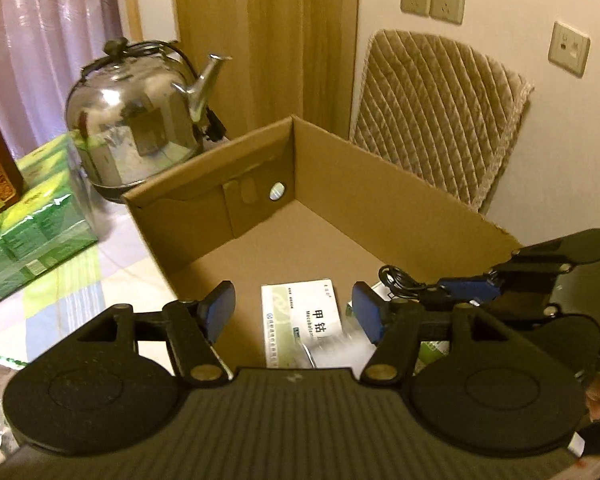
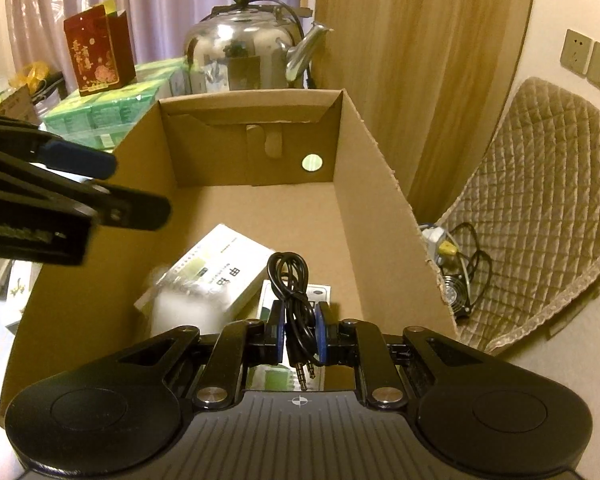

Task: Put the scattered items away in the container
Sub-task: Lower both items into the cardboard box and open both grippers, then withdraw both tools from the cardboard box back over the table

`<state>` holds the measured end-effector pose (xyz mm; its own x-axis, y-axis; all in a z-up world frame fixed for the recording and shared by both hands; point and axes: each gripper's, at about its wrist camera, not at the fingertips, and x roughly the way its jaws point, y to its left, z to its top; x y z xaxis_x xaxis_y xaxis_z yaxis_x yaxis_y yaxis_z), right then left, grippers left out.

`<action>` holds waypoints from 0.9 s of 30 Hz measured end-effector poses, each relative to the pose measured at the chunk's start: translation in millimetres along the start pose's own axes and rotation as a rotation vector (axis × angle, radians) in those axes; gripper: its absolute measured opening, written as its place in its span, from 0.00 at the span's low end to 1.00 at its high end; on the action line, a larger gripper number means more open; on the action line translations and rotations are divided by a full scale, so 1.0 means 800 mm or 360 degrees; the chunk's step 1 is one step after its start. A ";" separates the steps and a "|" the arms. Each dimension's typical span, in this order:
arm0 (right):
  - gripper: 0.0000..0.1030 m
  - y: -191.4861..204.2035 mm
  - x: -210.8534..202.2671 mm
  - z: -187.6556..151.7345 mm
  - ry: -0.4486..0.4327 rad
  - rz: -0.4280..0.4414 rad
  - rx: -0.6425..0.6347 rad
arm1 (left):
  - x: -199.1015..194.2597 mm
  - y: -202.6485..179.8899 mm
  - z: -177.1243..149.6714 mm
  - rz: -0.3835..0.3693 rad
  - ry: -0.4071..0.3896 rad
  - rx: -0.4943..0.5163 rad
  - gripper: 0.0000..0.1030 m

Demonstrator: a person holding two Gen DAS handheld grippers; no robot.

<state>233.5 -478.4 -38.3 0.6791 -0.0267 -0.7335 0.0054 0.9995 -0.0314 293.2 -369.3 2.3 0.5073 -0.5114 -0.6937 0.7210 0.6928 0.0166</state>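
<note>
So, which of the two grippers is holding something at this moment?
The right gripper: its blue pads are shut on a coiled black cable over the cardboard box. The left gripper is open, nothing between its pads.

Brown cardboard, black cable, blue pads

A plain brown cardboard box [image 2: 380,184] is seen, with a white and green medicine box [image 1: 300,320] inside. A black audio cable [image 2: 294,292] is framed by blue finger pads [image 2: 323,336]. A shiny silver kettle [image 1: 136,128] and a beige diamond-quilted cushion [image 1: 440,116] are shown behind.
</note>
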 end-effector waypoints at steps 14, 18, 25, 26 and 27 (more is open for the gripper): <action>0.13 0.012 -0.001 -0.001 0.0006 0.0015 -0.0050 | -0.053 0.023 -0.031 0.0027 -0.0073 -0.0123 0.60; 0.25 0.011 -0.013 -0.003 -0.0030 0.0002 -0.0039 | -0.068 0.030 -0.046 0.0048 -0.0092 -0.0148 0.61; 0.34 0.016 -0.049 -0.002 -0.0116 0.0013 0.0003 | -0.111 0.048 -0.078 0.0106 -0.0116 -0.0248 0.65; 0.39 0.019 -0.057 -0.002 -0.0138 0.0020 0.0014 | -0.119 0.050 -0.083 0.0118 -0.0121 -0.0257 0.65; 0.41 0.022 -0.066 -0.002 -0.0162 0.0031 0.0028 | -0.128 0.052 -0.089 0.0127 -0.0126 -0.0265 0.65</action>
<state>196.5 -459.4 -1.8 0.7501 -0.0062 -0.6612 0.0038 1.0000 -0.0050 237.3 -252.1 22.5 0.6000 -0.4852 -0.6360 0.5923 0.8039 -0.0546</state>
